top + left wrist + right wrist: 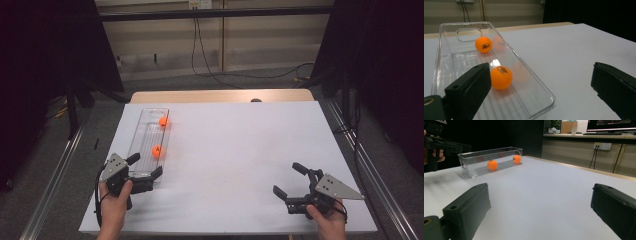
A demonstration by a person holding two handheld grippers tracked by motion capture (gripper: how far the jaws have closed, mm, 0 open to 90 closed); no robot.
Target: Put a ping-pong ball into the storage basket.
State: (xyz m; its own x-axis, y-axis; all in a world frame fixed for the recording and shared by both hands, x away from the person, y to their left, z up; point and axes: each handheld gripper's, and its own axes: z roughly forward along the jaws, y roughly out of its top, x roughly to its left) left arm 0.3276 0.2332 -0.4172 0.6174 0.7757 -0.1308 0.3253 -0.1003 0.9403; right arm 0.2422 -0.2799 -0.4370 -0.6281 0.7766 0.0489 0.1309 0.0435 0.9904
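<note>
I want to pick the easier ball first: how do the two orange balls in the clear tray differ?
The near ball lies about midway along the clear tray, just ahead of the left gripper; the far ball sits near the tray's far end by the handle cut-out. The near ball's print faces up, the far ball's faces the side. Both are orange, alike in size and loose.

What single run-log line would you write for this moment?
left gripper: open, at near end of clear tray | right gripper: open, over bare table | two orange balls in tray
</note>
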